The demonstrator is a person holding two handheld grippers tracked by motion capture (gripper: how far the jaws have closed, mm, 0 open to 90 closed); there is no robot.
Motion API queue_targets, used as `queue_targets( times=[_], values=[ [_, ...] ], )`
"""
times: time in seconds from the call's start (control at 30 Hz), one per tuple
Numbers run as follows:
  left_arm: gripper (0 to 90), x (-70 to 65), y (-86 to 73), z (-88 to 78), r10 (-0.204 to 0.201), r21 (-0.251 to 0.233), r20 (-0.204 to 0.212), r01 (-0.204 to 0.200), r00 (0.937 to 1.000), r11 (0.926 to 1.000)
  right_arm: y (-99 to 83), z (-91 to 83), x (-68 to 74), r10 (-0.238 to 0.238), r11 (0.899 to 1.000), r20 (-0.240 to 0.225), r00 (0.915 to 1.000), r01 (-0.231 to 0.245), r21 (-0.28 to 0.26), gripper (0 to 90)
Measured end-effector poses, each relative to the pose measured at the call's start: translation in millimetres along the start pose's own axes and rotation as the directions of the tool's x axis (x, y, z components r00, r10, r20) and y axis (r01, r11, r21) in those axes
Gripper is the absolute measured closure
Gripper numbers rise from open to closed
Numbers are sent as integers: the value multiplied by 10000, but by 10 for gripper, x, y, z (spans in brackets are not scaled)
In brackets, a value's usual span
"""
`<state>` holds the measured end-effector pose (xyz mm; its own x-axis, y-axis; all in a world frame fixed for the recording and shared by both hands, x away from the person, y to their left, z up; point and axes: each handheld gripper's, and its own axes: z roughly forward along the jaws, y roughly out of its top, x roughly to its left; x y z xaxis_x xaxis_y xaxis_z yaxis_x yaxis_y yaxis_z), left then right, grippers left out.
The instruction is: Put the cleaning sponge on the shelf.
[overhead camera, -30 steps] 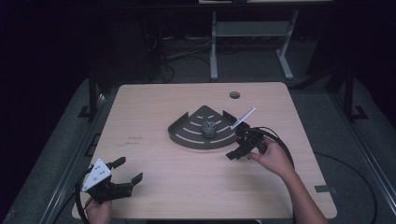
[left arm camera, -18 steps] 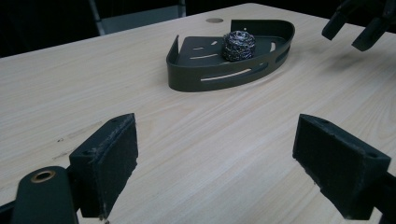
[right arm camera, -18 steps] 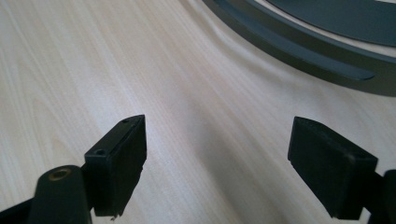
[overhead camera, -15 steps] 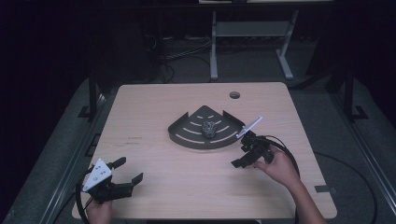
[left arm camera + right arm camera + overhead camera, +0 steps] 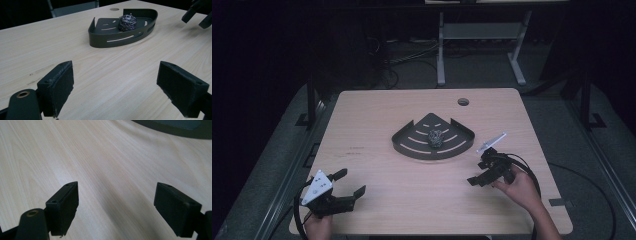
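Observation:
A dark fan-shaped tray (image 5: 412, 150) lies at the middle of the wooden table, and a grey wire scouring ball (image 5: 435, 138) rests inside it. The left gripper view has the tray (image 5: 112, 41) and the ball (image 5: 127, 22) ahead. My left gripper (image 5: 352, 181) sits near the table's front left corner, open, with bare wood between its jaws (image 5: 115, 85). My right gripper (image 5: 477, 172) hovers low to the right of the tray and nearer the person, open and holding nothing (image 5: 116, 207). The tray's rim (image 5: 175, 130) crosses the top of the right gripper view.
The table (image 5: 422, 200) has a round cable hole (image 5: 463, 102) at the back right. A black cable (image 5: 532, 172) loops behind the right hand. A white desk frame (image 5: 482, 35) stands on the dark floor beyond the table.
My right gripper has drawn back from the tray's right corner toward the person and sunk a little, still open. The left gripper has stayed put.

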<state>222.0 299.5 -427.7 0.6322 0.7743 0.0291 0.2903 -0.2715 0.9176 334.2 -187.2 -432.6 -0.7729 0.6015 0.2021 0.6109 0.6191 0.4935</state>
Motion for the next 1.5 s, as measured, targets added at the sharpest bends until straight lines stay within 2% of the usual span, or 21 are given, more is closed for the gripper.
queue_targets(
  times=[0.5, 1.03, 1.37, 1.5],
  values=[
    [135, 2, -4, 2, 14, 37, 18, -14, 10000, 10000, -301, -69, -3, 364, 9991, 228, 9991, -358, -236, 193],
    [135, -8, -5, 8, 18, 65, 22, -19, 10000, 10000, -544, -120, 29, 616, 9972, 391, 9973, -599, -440, 197],
    [135, -10, -4, 10, 7, 56, 53, -8, 10000, 10000, -691, -218, 117, 551, 9962, 542, 9970, -512, -706, 197],
    [135, -4, 0, 18, 18, 61, 80, -19, 10000, 10000, -788, -238, 229, 593, 9931, 614, 9964, -526, -1049, 181]
  ],
)
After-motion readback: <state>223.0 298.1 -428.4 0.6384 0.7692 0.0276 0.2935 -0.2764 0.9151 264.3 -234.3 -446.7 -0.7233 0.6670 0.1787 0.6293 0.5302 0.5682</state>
